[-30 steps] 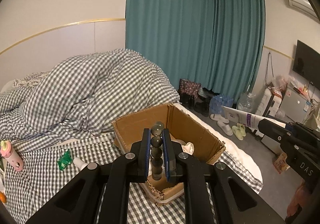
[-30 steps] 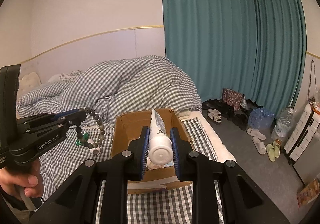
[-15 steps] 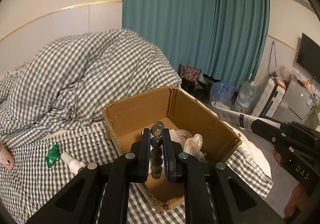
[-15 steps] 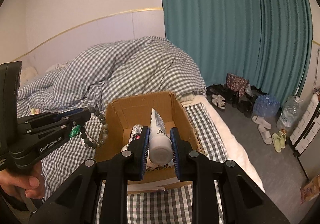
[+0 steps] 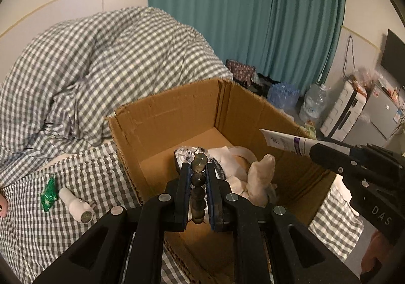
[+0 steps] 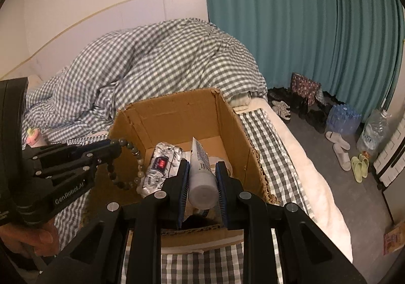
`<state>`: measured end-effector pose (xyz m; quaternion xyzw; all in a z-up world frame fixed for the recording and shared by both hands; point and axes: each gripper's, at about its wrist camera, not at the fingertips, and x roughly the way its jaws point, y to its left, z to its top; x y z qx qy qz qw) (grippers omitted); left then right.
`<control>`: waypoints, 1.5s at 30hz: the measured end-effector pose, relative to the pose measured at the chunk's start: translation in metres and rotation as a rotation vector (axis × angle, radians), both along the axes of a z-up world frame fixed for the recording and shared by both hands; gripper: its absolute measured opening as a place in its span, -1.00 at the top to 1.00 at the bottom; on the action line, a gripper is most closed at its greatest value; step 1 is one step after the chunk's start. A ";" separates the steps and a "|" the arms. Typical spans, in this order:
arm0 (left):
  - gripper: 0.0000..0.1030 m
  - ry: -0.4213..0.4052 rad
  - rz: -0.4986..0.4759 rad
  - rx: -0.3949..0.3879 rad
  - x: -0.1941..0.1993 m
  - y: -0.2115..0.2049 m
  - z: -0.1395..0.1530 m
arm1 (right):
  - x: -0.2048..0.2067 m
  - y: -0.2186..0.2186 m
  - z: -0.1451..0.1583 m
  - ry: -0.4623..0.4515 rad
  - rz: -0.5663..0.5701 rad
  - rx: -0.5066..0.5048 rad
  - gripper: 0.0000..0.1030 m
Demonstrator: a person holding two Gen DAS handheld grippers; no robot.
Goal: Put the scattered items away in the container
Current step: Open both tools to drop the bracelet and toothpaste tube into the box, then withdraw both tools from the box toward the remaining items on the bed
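Note:
An open cardboard box (image 5: 162, 119) (image 6: 177, 114) stands on the checked bed. My left gripper (image 5: 198, 170) is shut on a grey bead bracelet (image 5: 198, 190) and holds it over the box's near edge; the bracelet (image 6: 131, 165) hangs from it in the right wrist view. My right gripper (image 6: 202, 165) is shut on a white tube (image 6: 201, 170) above the box opening; the tube (image 5: 286, 140) also shows in the left wrist view. Inside the box lie a silver foil packet (image 6: 162, 165) and crumpled white cloth (image 5: 253, 172).
A green sachet (image 5: 48, 194) and a small white bottle (image 5: 76, 205) lie on the checked sheet left of the box. A pink bottle (image 6: 34, 135) lies farther left. A heaped checked duvet (image 5: 96, 61) sits behind. Shoes and water bottles (image 6: 341, 119) are on the floor at right.
Both grippers have moved forward and down toward the box with their loads. The box now looks larger and its contents show.

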<state>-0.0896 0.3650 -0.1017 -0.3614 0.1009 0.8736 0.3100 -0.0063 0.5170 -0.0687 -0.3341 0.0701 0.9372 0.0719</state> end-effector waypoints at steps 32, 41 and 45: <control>-0.50 0.095 0.087 0.110 0.029 -0.070 0.067 | 0.031 -0.053 0.055 0.109 0.013 0.079 -0.02; -0.64 0.147 0.108 0.146 0.057 -0.105 0.099 | 0.059 -0.082 0.084 0.157 0.030 0.100 -0.10; -0.69 0.175 0.118 0.162 0.070 -0.120 0.113 | 0.070 -0.091 0.096 0.177 0.036 0.111 -0.12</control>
